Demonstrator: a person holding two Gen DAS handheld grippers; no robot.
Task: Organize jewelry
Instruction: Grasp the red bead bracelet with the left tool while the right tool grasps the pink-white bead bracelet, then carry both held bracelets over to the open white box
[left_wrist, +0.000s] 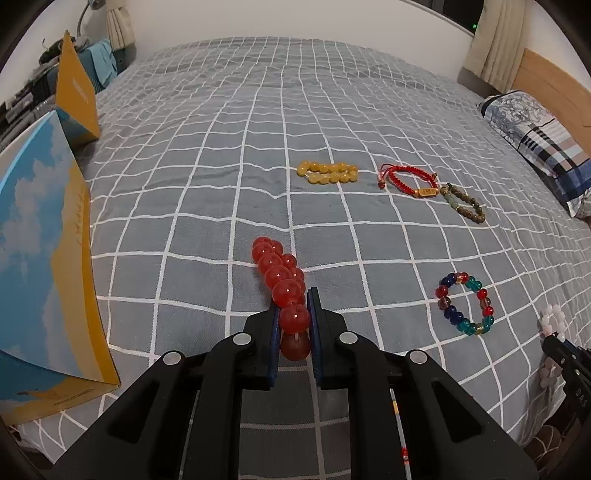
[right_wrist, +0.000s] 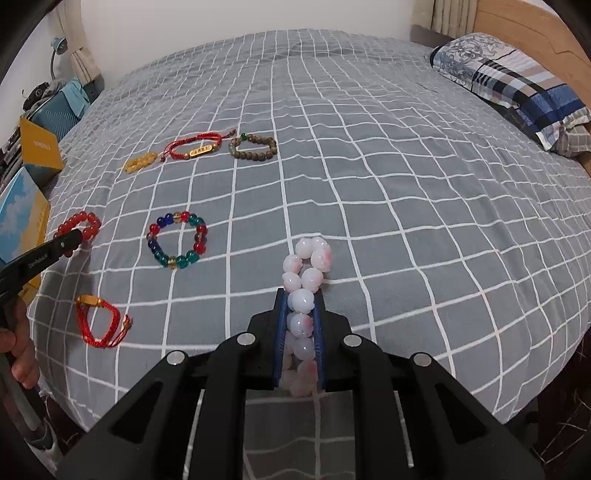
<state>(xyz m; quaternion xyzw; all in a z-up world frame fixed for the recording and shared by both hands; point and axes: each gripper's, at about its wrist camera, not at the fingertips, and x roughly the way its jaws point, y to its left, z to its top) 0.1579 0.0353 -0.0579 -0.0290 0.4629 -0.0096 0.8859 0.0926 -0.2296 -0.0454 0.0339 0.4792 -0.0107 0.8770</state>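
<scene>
Red bead bracelet (left_wrist: 282, 284): pinched flat in L gripper (left_wrist: 293, 325) jaws, near box (left_wrist: 44, 258).
Pink bead bracelet (right_wrist: 306, 295): R gripper (right_wrist: 300, 332) jaws clamp it; lifted clear, prob for sorting.
Bedspread (right_wrist: 406, 184): multicolour bracelet (right_wrist: 177, 240), cord bracelets laid apart, unstowed.

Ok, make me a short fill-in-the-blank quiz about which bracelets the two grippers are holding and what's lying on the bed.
1. The left gripper is shut on a bracelet of large ____ beads.
2. The right gripper holds the pale ____ bead bracelet.
3. The multicolored bead bracelet lies flat on the ____ bedspread.
4. The red cord bracelet near the bed's edge is held by ____ gripper.

Missing words: red; pink; grey checked; neither
</scene>
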